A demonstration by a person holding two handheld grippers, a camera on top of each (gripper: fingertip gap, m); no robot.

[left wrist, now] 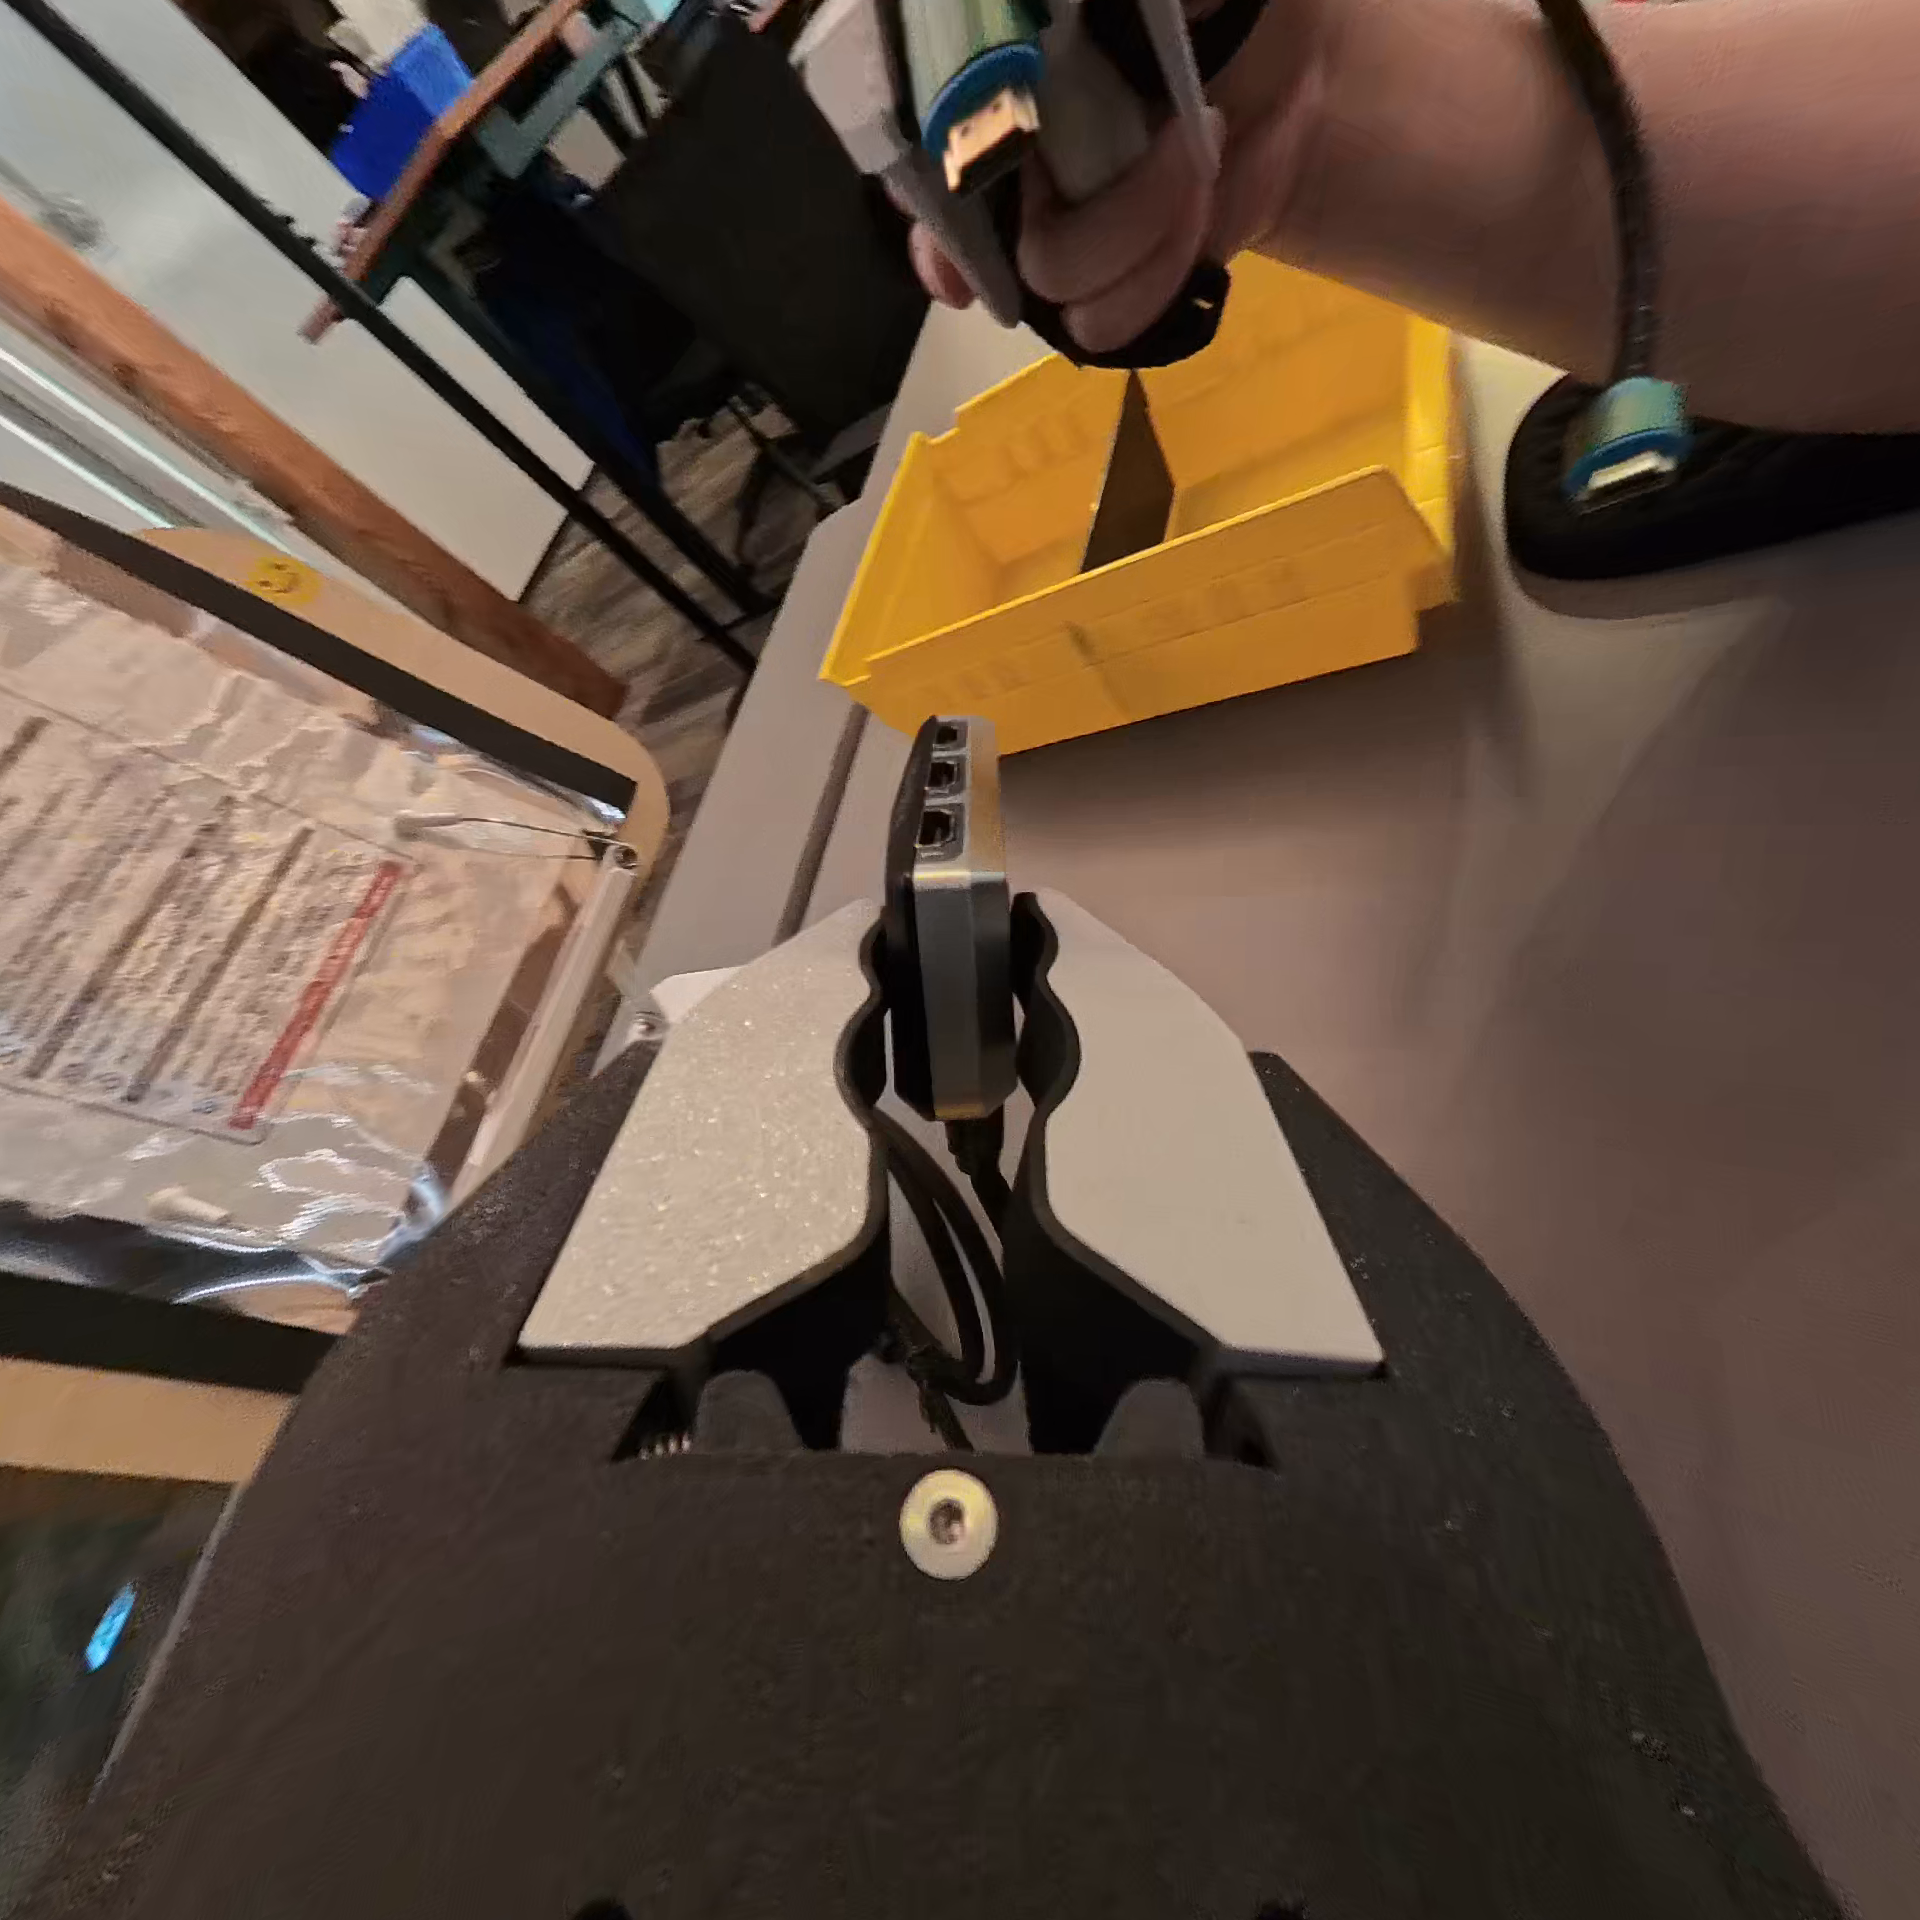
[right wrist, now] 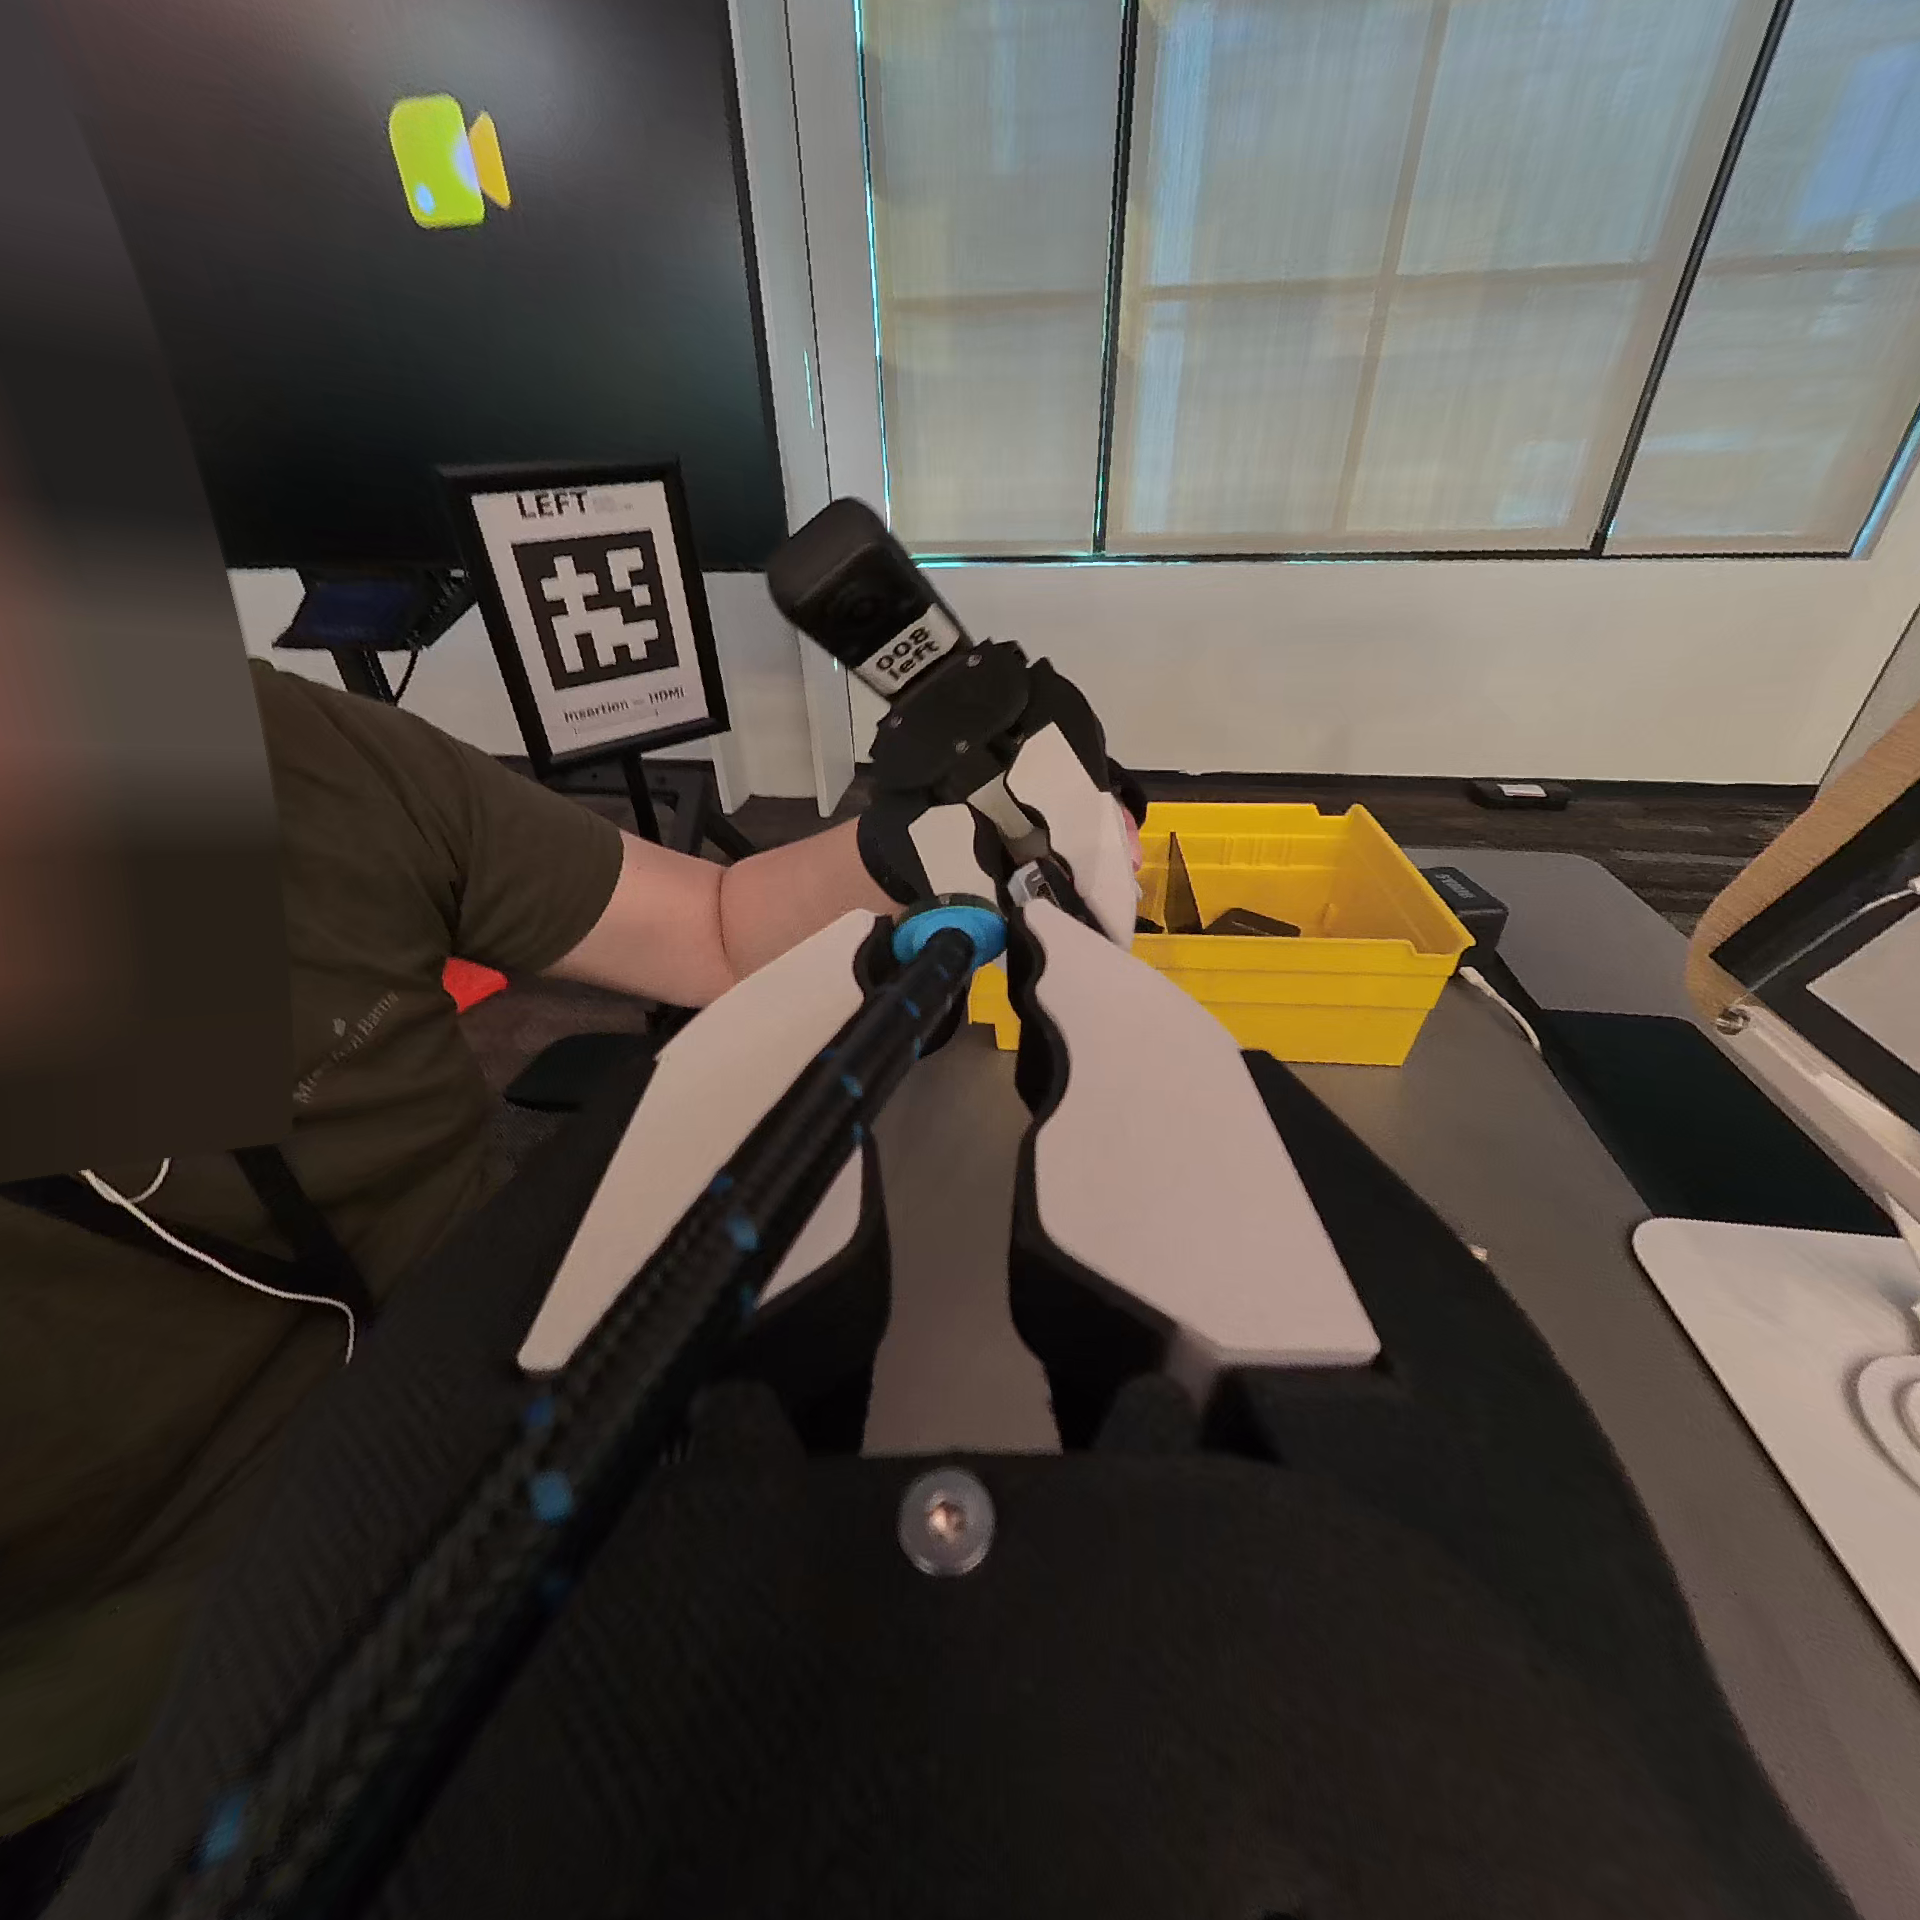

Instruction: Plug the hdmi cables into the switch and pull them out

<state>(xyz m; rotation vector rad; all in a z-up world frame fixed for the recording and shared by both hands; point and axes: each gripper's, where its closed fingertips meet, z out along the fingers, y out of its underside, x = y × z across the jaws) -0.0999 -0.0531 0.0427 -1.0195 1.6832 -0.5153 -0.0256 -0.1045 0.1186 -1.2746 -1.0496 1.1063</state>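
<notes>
My left gripper (left wrist: 951, 925) is shut on the HDMI switch (left wrist: 951, 883), a small grey and black box held on edge above the table. Three open ports on its edge face away, with nothing in them. Its own black lead (left wrist: 971, 1247) hangs between the fingers. My right gripper (right wrist: 951, 940) is shut on an HDMI cable plug (right wrist: 940, 935) with a blue ring. Its black braided cable (right wrist: 727, 1226) runs back to the lower left. In the left wrist view that plug (left wrist: 987, 145) hangs gold tip down, above and beyond the switch, apart from it.
A yellow bin (left wrist: 1143, 592) with a black divider stands on the grey table (left wrist: 1455, 1039) just beyond the switch. A second blue-ringed plug (left wrist: 1621, 457) lies on a coiled black cable at the right. A framed marker sign (right wrist: 597, 613) stands behind. The tips of one gripper are about 12 centimeters away from the tips of the other.
</notes>
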